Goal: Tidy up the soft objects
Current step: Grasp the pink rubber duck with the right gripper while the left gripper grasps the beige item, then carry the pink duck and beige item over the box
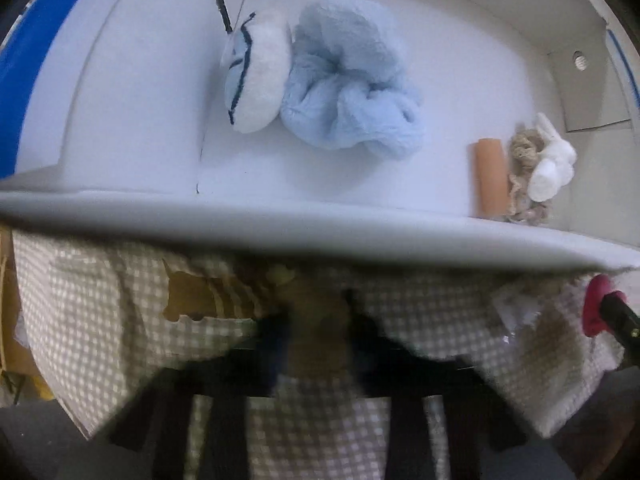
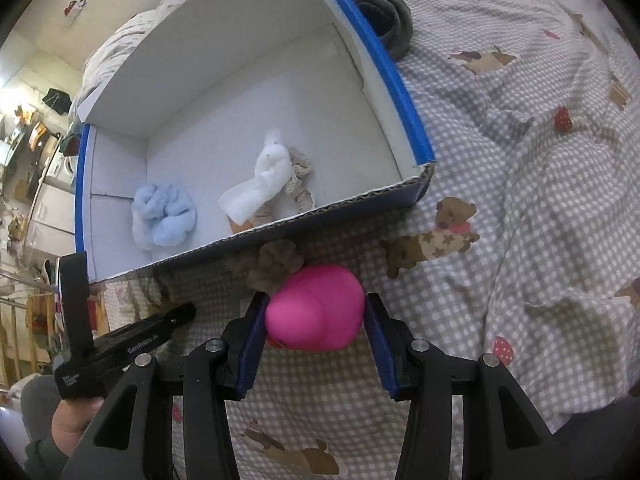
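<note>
The right claw (image 2: 316, 320) pinches a pink toy (image 2: 316, 312) between its blue pads (image 2: 252, 344), held just outside the near wall of the box (image 2: 280, 222), over the checked bedsheet (image 2: 520, 160). The left claw (image 1: 316, 320) is blurred; its jaws look pressed together, low on the sheet beside a brown scrunchie (image 2: 278, 260); whether it grips the scrunchie cannot be told. Inside the box lie a blue cloth (image 2: 164, 216), a white sock (image 2: 260, 188) and a beige scrunchie (image 2: 300, 178). The step in hand seems to be carrying the toy in. Next, the right claw likely must lift over the wall and release onto bare floor.
</note>
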`<state>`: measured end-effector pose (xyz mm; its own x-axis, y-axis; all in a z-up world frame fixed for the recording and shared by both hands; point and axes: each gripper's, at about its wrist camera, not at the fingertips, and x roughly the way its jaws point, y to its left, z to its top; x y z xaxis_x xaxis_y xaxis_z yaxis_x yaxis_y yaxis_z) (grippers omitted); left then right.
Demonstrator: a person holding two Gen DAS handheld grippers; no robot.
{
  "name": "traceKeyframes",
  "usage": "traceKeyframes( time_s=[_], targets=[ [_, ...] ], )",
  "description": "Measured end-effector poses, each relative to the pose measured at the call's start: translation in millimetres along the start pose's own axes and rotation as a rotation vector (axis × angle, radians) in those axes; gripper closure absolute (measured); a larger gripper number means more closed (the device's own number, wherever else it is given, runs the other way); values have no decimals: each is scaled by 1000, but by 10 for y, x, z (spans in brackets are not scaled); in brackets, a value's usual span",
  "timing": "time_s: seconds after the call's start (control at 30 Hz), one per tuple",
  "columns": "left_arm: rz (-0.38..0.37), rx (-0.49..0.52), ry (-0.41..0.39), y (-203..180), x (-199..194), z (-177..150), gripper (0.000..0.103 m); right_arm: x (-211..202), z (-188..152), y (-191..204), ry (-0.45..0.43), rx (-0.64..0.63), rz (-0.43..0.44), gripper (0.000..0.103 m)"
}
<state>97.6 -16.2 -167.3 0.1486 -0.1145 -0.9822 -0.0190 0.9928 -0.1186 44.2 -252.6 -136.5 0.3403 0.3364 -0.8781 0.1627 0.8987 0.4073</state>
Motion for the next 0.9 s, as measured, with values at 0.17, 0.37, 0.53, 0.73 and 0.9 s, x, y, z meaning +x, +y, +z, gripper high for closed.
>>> traceKeyframes(
  time_s=[0.17, 0.37, 0.53, 0.73, 0.9],
  targets=[
    [-46, -56, -41, 112, -195, -33, 96, -90, 35, -35, -5, 7, 10, 53],
    [-12, -70, -90, 198, -440, -195, 96, -166, 10, -69, -4, 12, 27, 53],
    [25, -70, -111, 262, -546, -334, 96, -156, -37, -35, 10, -2, 32, 53],
    [27, -72, -121, 372, -606, -270, 96, -218, -91, 20, 0, -19, 45, 53],
    [53, -61, -125, 365, -673, -296, 96, -253, -83, 80, -10, -28, 48, 53]
  ],
)
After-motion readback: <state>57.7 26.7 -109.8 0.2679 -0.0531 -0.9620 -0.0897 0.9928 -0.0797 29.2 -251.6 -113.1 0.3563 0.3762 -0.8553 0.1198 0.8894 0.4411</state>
